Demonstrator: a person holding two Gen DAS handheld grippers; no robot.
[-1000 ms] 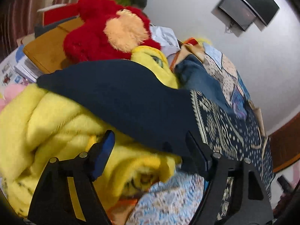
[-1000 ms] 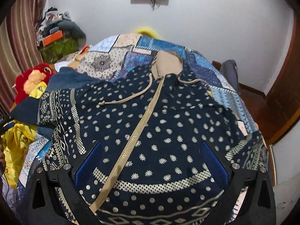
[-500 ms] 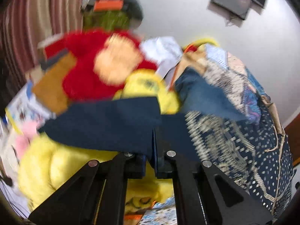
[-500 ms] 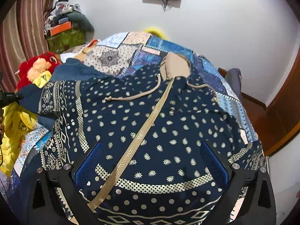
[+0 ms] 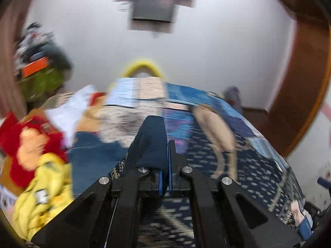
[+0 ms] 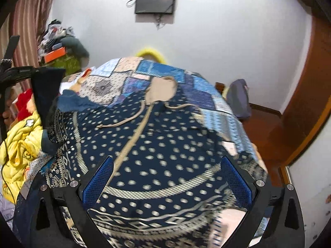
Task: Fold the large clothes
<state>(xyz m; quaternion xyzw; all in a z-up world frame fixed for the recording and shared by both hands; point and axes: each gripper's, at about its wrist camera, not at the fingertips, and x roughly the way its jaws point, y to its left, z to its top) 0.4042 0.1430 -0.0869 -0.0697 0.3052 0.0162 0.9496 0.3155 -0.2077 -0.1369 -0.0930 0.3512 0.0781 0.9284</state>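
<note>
A navy hoodie (image 6: 157, 144) with cream dots, a beige zip and a beige hood lies spread face up on the bed. My left gripper (image 5: 164, 165) is shut on the hoodie's plain navy sleeve cuff (image 5: 154, 142), which stands up between the pads. In the right wrist view the left gripper (image 6: 18, 72) holds that sleeve (image 6: 46, 95) lifted at the hoodie's left side. My right gripper (image 6: 166, 177) is open and empty, hovering over the hoodie's patterned hem.
A patchwork quilt (image 6: 144, 72) covers the bed. A yellow blanket (image 6: 19, 140) and a red plush toy (image 5: 29, 144) lie at the left. A cluttered pile (image 6: 60, 51) stands at the back left, a wooden door (image 6: 306, 93) at the right.
My left gripper closed on the navy sleeve, lifted it and swung right toward the hoodie's body. My right gripper stayed open over the hem, shifting slightly.
</note>
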